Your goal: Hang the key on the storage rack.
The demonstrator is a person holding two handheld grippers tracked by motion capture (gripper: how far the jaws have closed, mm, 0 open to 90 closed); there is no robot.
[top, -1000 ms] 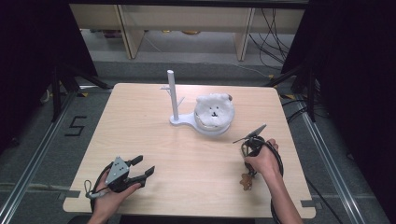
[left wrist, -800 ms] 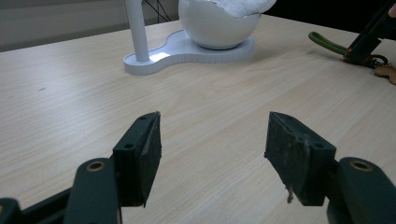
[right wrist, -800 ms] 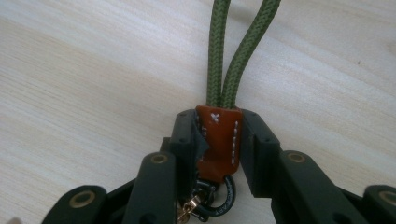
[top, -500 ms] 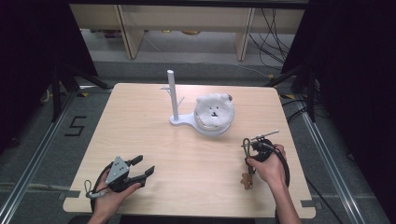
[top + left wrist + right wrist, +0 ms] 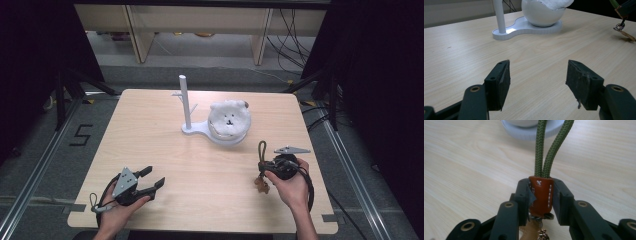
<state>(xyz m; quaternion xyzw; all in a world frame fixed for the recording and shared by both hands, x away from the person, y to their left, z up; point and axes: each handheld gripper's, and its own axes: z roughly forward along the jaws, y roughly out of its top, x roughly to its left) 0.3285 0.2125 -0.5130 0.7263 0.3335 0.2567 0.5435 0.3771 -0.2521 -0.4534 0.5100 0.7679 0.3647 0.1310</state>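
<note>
A keychain [image 5: 261, 159] has a green cord loop [image 5: 549, 150], a brown leather sleeve [image 5: 541, 195] and a small charm [image 5: 260, 185] hanging down to the tabletop. My right gripper [image 5: 265, 167] is near the table's right front and is shut on the leather sleeve, its own tips [image 5: 540, 187] pressing both sides. The loop stands up above the jaws. A white stand [image 5: 185, 102] with an upright post and small hooks shares its base with a round white bowl holding a plush bear face [image 5: 229, 121]. My left gripper [image 5: 154, 176] rests open at the front left, tips [image 5: 537, 75] wide apart with nothing between them.
The light wooden table [image 5: 150, 135] has bare wood between the two hands and in front of the stand [image 5: 501, 17]. Dark floor, metal rails and cables surround the table. A shelf unit [image 5: 200, 20] stands beyond the far edge.
My right hand has shifted slightly right and nearer with the keychain and has turned, so the green loop now stands upright. The left hand has stayed put.
</note>
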